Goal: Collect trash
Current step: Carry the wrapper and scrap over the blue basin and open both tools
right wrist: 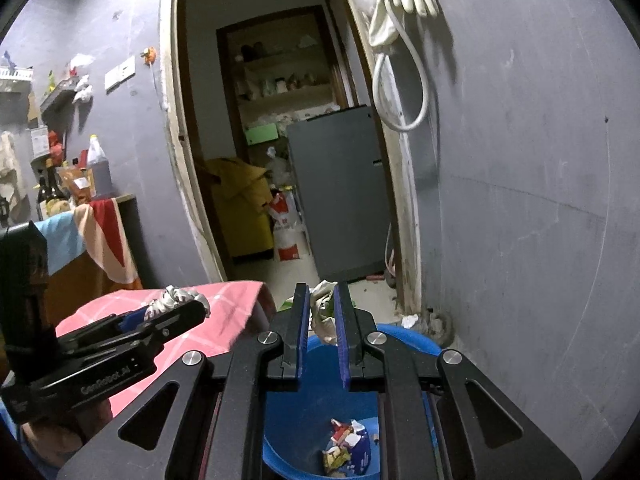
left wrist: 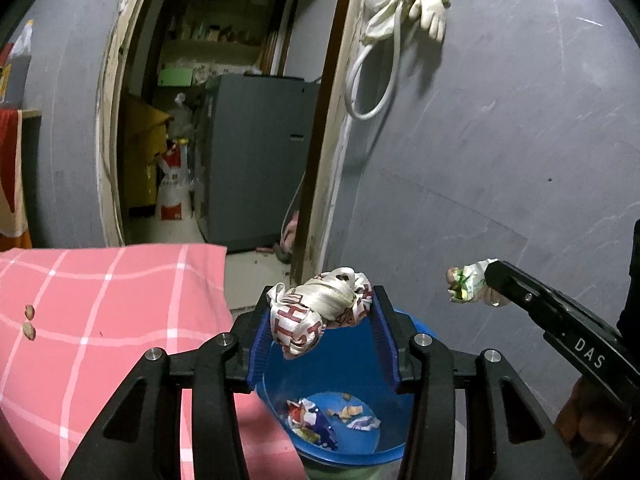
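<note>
A pink checked cloth [left wrist: 100, 320] covers the surface at left; grey walls frame a doorway [left wrist: 224, 120] into a cluttered back room; a glove [left wrist: 434, 8] hangs beside it. The bin [left wrist: 360, 360] is half hidden behind the fingers, its wrappers [left wrist: 316, 420] hard to identify. The left gripper [left wrist: 324, 316] clasps a knotted white bag [left wrist: 320, 312] above the bin; the right gripper [right wrist: 323, 316], nearly closed, pinches a crumpled wrapper [right wrist: 322, 312] over the rim.

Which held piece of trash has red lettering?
The white crumpled wrapper in the left gripper; the right gripper holds a smaller green-marked wrapper.
</note>
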The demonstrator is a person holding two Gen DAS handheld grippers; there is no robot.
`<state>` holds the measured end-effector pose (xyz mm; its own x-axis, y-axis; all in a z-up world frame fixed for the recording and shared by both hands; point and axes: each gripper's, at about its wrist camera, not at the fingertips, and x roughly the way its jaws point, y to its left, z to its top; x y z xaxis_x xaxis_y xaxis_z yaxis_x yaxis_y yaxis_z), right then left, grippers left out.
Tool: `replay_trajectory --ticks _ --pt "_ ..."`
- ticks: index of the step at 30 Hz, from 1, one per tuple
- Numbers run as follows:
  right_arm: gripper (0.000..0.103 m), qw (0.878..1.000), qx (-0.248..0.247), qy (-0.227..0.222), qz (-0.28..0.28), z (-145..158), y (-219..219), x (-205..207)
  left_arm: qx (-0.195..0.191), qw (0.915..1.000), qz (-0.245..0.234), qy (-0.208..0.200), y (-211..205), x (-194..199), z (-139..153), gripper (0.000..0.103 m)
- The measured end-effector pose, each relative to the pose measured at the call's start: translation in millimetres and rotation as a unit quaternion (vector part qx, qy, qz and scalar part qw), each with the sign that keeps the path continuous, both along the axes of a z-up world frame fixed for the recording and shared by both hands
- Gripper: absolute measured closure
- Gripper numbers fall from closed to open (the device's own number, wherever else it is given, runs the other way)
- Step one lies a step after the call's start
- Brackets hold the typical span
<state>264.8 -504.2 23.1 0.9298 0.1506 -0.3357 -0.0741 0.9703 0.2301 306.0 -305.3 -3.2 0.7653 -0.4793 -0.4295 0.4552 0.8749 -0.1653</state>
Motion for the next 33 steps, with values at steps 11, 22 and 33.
replay_trajectory --ticks 11,22,33 --pt "0.092 0.999 0.016 0.043 0.001 -24 -3 14 0.012 0.9989 -0.004 0.044 -10 17 -20 0.044" --pt "0.088 0.995 0.041 0.087 -0.003 -44 -14 25 0.021 0.9968 -0.001 0.077 -8 20 -31 0.039" --pt "0.072 0.996 0.039 0.076 -0.015 -34 -15 15 0.001 0.9982 0.021 0.055 23 8 -17 0.026"
